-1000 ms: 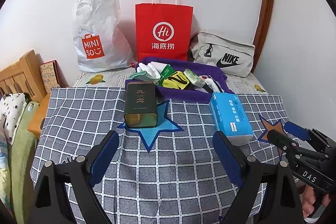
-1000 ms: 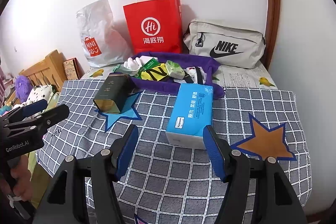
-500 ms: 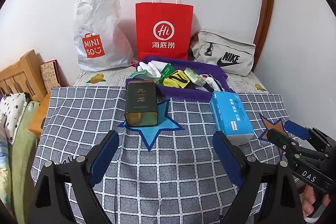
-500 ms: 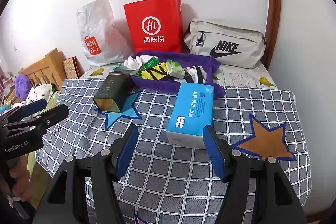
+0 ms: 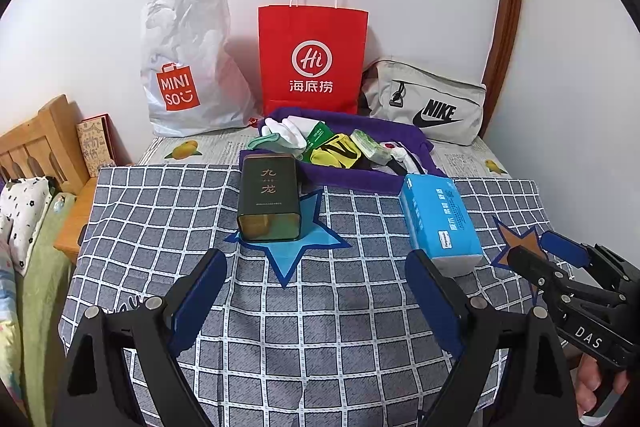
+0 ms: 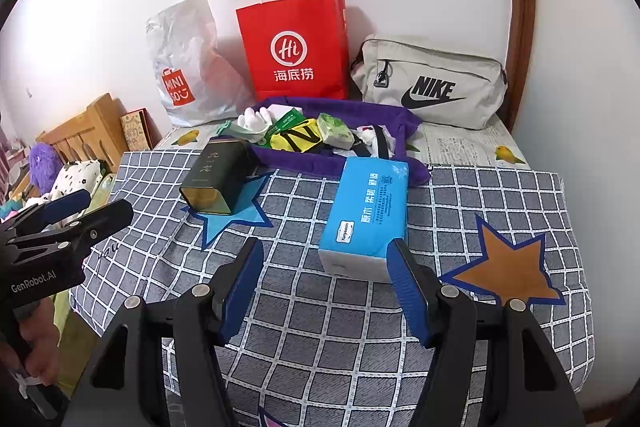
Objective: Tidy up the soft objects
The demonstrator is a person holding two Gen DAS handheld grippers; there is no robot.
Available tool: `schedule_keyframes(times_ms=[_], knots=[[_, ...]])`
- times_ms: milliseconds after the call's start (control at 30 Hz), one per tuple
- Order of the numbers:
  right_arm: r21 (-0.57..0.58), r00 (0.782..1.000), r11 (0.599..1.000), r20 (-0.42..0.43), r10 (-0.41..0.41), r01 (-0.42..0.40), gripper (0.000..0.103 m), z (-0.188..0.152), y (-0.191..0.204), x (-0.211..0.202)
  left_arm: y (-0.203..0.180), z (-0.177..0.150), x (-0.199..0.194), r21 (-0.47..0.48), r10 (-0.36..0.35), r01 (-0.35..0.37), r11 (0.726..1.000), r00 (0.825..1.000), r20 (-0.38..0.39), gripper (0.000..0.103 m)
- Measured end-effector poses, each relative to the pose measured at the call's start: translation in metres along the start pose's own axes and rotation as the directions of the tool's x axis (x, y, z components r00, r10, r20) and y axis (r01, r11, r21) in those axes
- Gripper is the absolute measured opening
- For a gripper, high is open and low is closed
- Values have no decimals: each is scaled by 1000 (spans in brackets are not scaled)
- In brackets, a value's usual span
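A blue tissue pack [image 5: 438, 217] [image 6: 368, 211] lies on the grey checked cloth [image 5: 320, 307]. A dark green tin [image 5: 269, 197] [image 6: 218, 179] lies on a blue star patch [image 5: 296, 247]. Behind them a purple cloth bag [image 5: 360, 179] [image 6: 392, 119] holds white socks [image 5: 286, 133], a yellow item [image 5: 332, 153] and small green packs [image 5: 370, 147]. My left gripper [image 5: 316, 303] is open and empty, short of the tin. My right gripper [image 6: 326, 287] is open and empty, just short of the tissue pack.
A white MINISO bag [image 5: 188, 67], a red paper bag [image 5: 312, 59] and a grey Nike pouch [image 5: 428, 103] stand against the wall. An orange star patch [image 6: 504, 267] is on the cloth's right. A wooden bed frame [image 5: 36, 147] is at the left.
Both grippers have edged slightly; the views have barely shifted. Nothing on the cloth has moved.
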State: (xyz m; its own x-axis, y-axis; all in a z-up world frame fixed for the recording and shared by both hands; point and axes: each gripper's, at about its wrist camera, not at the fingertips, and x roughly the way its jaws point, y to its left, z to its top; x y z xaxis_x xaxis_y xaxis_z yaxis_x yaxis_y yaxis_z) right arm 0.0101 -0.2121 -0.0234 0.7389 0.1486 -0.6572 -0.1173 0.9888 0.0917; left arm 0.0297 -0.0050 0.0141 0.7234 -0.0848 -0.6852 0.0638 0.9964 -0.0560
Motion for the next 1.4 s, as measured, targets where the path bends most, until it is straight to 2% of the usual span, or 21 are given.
schedule_keyframes(times_ms=[1400], knots=[[-7, 1000, 1000, -2, 8, -8, 64, 1, 1, -1, 1, 2, -3, 4, 2, -2, 1000, 1000, 4, 90]])
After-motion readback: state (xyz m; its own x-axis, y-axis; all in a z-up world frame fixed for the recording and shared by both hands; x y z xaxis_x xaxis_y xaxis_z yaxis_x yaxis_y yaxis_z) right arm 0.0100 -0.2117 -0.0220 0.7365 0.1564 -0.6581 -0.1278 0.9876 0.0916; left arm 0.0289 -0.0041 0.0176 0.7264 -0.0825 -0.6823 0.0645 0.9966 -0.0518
